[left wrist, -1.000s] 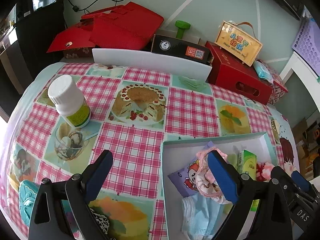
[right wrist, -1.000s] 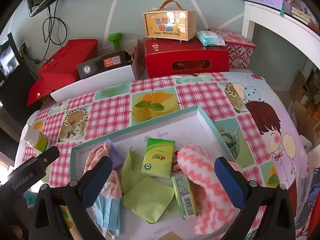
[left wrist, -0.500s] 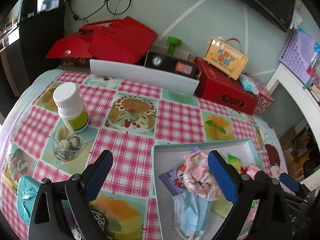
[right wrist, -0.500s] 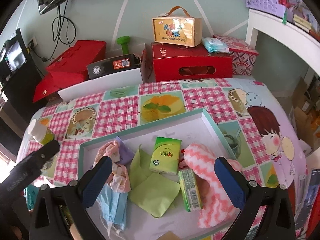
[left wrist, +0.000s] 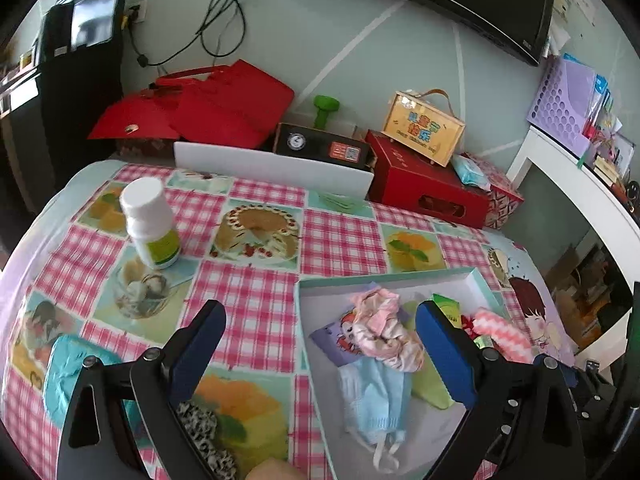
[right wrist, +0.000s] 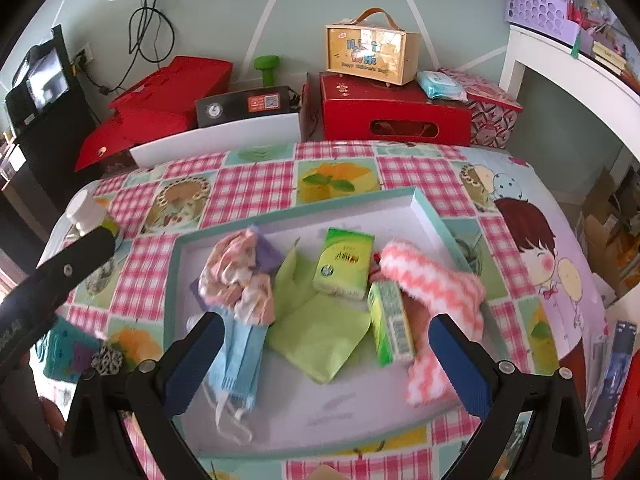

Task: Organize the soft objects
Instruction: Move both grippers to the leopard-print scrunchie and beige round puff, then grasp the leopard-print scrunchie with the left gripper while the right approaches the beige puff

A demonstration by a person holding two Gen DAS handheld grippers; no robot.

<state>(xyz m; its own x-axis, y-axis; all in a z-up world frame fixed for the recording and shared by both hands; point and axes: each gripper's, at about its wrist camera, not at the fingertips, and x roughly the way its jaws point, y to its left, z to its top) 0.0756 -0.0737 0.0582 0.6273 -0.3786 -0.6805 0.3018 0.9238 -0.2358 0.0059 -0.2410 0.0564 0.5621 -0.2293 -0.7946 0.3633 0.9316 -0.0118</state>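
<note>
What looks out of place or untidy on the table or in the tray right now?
Two soft items lie outside the tray: a teal pouch and a leopard-print piece near the table's front edge. Inside, a blue mask lies crumpled under the pink cloth.

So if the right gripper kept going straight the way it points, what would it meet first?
Probably the green cloth lying flat in the tray, midway between the open fingers of the right gripper; depth is hard to judge.
</note>
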